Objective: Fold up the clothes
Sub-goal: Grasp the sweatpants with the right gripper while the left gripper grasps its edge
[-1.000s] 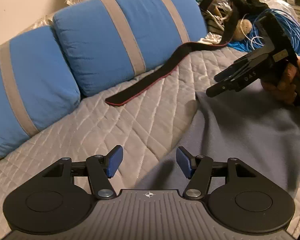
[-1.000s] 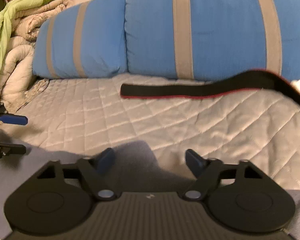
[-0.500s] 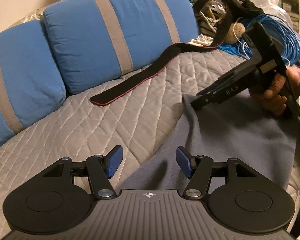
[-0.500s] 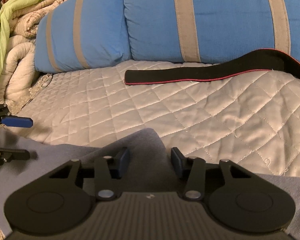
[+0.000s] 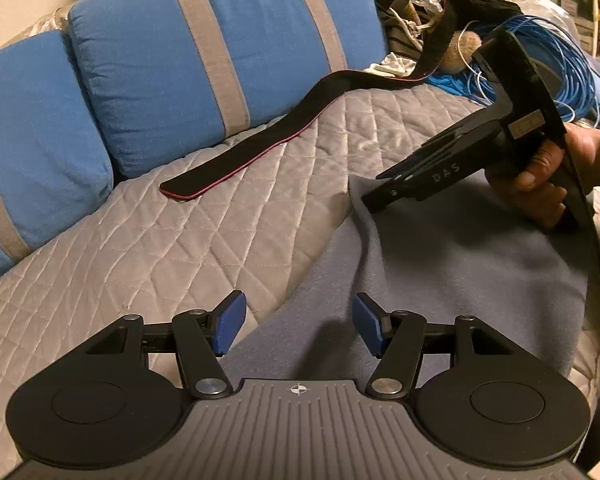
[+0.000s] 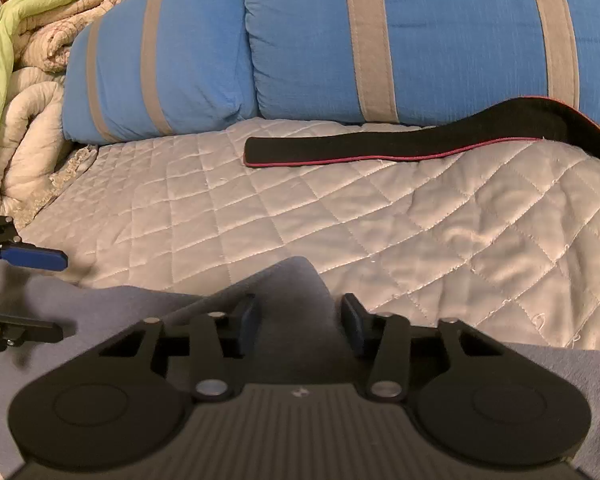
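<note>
Left hand-held gripper (image 5: 298, 328) wide open over grey garment (image 5: 460, 272); right hand-held gripper (image 6: 298, 322) narrowly open around the garment's raised corner.

Counted across both wrist views:

- Blue cushions with grey bands: two (image 6: 160, 80) (image 6: 420, 40).
- Grey-blue garment: one (image 5: 460, 264).
- Black strap with red edging: one (image 6: 380, 146).
- Quilted grey cover: one (image 6: 340, 220).
- Handheld grippers: two (image 5: 298, 326) (image 6: 298, 322).
- Hands seen: one (image 5: 540, 176).
- Coils of blue cable: one (image 5: 576, 64).
- Rolled bedding piles: one (image 6: 24, 80).
</note>
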A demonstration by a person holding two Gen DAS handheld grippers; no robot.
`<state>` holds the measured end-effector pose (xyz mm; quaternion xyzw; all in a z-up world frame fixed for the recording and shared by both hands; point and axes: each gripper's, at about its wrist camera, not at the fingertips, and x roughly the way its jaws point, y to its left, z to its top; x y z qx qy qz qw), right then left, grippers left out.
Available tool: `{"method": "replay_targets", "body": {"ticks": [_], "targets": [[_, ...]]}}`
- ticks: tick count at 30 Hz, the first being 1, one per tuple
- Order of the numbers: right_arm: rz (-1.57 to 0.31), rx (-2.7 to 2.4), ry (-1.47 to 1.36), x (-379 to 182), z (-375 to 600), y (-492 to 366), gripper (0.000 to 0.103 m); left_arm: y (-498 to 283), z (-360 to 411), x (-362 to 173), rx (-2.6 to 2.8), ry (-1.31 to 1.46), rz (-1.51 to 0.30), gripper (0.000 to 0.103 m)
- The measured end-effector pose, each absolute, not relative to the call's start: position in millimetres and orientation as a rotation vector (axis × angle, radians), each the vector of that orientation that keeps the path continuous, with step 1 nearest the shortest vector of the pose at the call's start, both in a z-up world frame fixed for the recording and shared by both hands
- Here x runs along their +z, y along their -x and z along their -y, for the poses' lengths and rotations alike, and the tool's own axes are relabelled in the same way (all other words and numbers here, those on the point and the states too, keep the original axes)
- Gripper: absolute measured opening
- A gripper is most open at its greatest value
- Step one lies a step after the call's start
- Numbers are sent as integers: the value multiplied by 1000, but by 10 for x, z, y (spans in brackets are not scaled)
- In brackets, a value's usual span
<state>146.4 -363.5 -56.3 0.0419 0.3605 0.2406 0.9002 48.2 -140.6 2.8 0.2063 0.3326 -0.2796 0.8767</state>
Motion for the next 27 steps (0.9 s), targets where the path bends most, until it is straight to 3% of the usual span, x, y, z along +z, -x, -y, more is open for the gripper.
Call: {"method": "replay_targets", "body": {"ticks": [2, 8, 19, 27], "targets": [[-741, 490, -91, -564, 3641, -1457, 29, -475, 1413, 33, -583, -433, -690, 57], [-725, 466, -103, -561, 3654, -1440, 17, -450, 1385, 52, -583, -438, -669, 57], [-719, 448, -83, -524, 3624, -1435, 14, -415, 1344, 70, -596, -492, -628, 57], [-723, 445, -76, -515, 3614, -1442, 14, -314, 1398, -50, -631, -683, -580, 56]]}}
